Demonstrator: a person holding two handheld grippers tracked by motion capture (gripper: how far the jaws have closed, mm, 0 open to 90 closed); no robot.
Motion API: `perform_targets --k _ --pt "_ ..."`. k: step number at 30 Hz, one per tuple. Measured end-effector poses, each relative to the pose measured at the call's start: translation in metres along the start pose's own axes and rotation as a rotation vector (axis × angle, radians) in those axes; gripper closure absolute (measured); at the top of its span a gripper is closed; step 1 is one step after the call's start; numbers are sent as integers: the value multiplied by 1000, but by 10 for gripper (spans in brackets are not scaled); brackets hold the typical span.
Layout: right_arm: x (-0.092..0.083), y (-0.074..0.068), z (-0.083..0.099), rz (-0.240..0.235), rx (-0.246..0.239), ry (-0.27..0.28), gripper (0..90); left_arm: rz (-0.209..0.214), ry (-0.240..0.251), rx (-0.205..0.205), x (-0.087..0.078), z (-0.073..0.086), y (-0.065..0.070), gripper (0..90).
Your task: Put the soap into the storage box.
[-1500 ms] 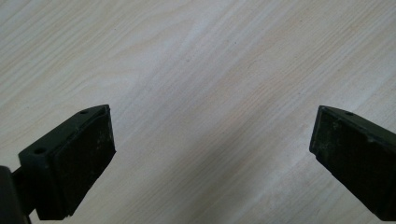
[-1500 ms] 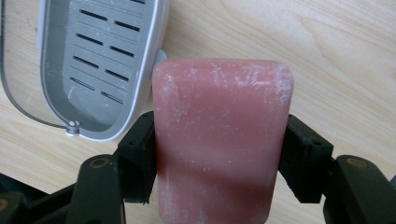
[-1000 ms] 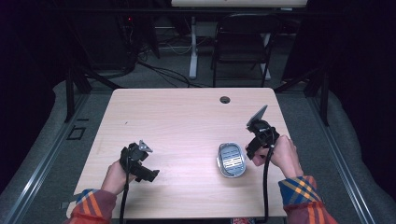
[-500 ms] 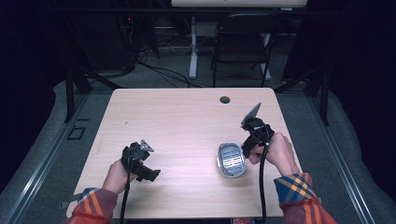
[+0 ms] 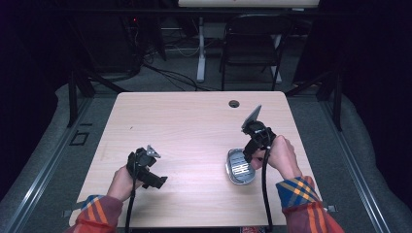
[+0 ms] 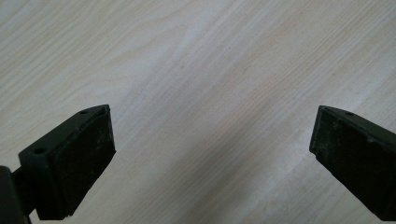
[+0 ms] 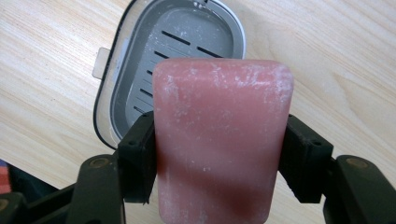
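My right gripper (image 7: 220, 156) is shut on a pink bar of soap (image 7: 222, 135), its pads pressing on the bar's two sides. Under the bar lies an open grey soap dish (image 7: 140, 70) with a slotted drain insert. In the high view the right gripper (image 5: 250, 148) hangs over the far right edge of the soap dish (image 5: 228, 167), its jaws pointing down. My left gripper (image 5: 158, 180) rests low at the table's near left. Its jaws stand wide apart in the left gripper view (image 6: 210, 154), with bare wood between them.
The light wooden table (image 5: 194, 126) has a small round cable hole (image 5: 234, 103) near its far edge. A dark chair (image 5: 252, 43) and a desk leg stand on the floor beyond the table. Darkness surrounds the table.
My right gripper has moved left, from beside the soap dish to over its far right edge. The left gripper has stayed where it was.
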State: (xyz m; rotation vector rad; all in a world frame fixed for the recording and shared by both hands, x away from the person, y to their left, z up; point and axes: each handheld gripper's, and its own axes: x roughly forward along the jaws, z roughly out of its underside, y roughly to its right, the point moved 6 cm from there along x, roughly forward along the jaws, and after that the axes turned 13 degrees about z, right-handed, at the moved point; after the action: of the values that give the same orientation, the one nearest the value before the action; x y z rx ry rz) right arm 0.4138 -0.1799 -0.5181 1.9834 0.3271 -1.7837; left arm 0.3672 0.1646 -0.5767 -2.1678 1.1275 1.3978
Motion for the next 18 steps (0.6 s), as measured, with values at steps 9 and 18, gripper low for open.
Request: perform_targets --k 9,18 --pt "5 -9 -8 2 -8 -12 373 0 0 0 0 0 0 1" --pt "10 -19 -14 -13 -7 -26 372 0 0 1 0 0 0 1"
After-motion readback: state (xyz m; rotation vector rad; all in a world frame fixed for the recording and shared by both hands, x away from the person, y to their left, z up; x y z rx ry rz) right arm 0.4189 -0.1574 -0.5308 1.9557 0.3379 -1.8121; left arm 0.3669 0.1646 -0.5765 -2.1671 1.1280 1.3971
